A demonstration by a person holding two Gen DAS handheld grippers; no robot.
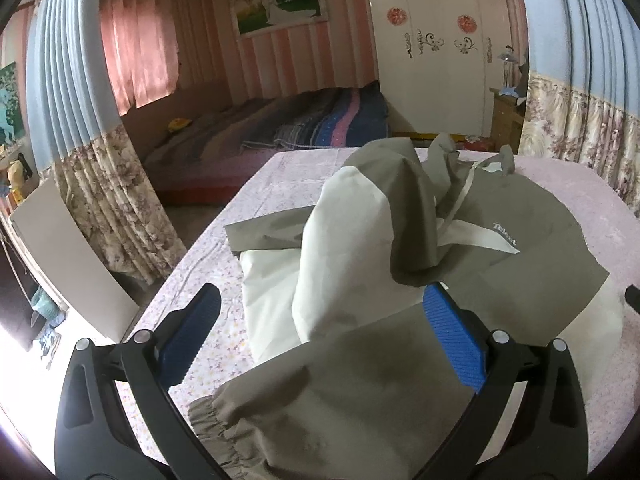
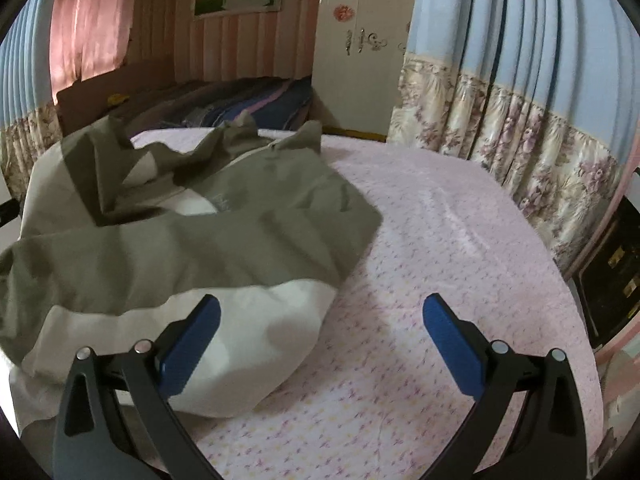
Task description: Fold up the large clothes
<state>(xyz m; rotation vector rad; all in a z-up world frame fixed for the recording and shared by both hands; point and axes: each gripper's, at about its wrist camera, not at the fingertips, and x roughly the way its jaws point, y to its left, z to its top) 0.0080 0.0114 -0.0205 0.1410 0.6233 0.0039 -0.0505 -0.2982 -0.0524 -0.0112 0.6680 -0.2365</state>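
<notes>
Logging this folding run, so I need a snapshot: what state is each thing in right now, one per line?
Jacket: crumpled on the bedsheet, not folded flat, one sleeve bunched upward.
Sleeve cuff: lying between the left gripper's open jaws, not clamped.
Left gripper: open.
Right gripper: open, empty, at the jacket's white hem.
Bedsheet: spread flat.

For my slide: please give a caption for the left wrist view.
Open left gripper over the sleeve of an olive and cream jacket on a floral sheet.
</notes>
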